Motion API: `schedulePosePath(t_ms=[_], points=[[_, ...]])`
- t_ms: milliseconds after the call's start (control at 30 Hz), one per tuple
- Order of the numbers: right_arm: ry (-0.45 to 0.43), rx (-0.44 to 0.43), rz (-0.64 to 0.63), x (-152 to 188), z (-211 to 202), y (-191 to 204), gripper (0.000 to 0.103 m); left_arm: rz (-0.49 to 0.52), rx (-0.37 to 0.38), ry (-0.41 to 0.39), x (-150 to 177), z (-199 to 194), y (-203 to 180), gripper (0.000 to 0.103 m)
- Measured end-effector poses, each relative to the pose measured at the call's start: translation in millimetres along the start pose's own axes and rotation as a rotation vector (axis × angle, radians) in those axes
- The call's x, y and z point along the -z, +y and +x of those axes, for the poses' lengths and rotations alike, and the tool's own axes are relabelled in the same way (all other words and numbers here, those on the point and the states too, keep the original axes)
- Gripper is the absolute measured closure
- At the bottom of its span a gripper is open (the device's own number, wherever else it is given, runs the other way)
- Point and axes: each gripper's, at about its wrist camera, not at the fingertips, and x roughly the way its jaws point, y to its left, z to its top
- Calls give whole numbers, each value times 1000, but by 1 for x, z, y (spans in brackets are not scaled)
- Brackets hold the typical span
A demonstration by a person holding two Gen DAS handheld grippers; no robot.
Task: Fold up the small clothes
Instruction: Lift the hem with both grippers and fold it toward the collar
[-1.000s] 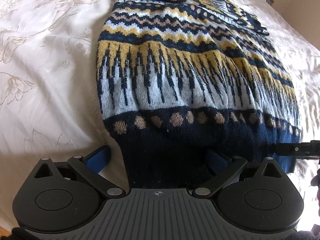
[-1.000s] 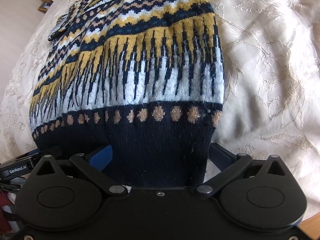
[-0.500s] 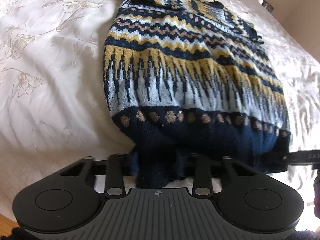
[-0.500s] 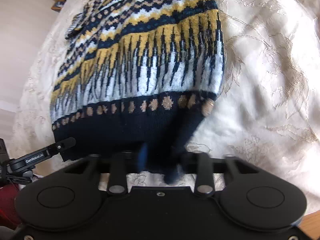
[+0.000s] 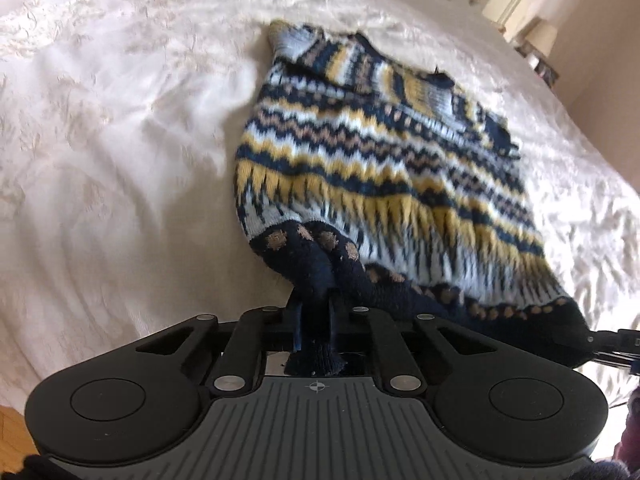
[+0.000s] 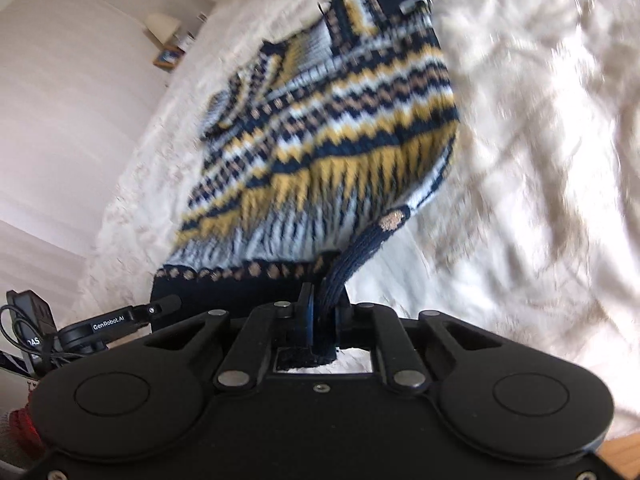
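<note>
A knitted sweater [image 5: 380,168] with navy, yellow, tan and pale blue bands lies lengthwise on a cream bedspread [image 5: 120,160]. Its navy hem is nearest me and lifted off the bed at both near corners. My left gripper [image 5: 314,312] is closing its jaws on the left hem corner, and the bunched navy rib is pinched between the pads. In the right wrist view the same sweater [image 6: 332,140] hangs from my right gripper [image 6: 322,312], which is shut on the right hem corner. The hem sags between the two grips.
The embroidered bedspread [image 6: 540,160] spreads out on both sides of the sweater. A lamp [image 6: 162,26] stands on a bedside shelf beyond the bed, also seen as a lamp [image 5: 540,36] at the far right. Wooden floor [image 6: 624,452] shows at the bed's near edge.
Both grippers went from wide open around the hem to closed on it, bunching the navy rib. Both then rose, lifting the hem corners off the bed.
</note>
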Motion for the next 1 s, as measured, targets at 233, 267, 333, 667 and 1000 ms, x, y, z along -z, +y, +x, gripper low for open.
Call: schedulePosePath(t_ms=[233,267,333,667,1000], points=[[-67,-44,10,-24,-6,11,87,-1,30,-64,-32,-14,-8,92],[-77,-48,15,-29,-6,12,87,-1,35,-75,-38,-15,-9,92],[-96,-53,24,-40,-7,13,87,-6,44,-99,-53,-16,-10,96],[-155,-24,62,-103,6,14,87,55,68,-108,-111,18,-2,95],[-133,51,132,-127,39,-2,87,143,25,-67,-125,44,16,76]])
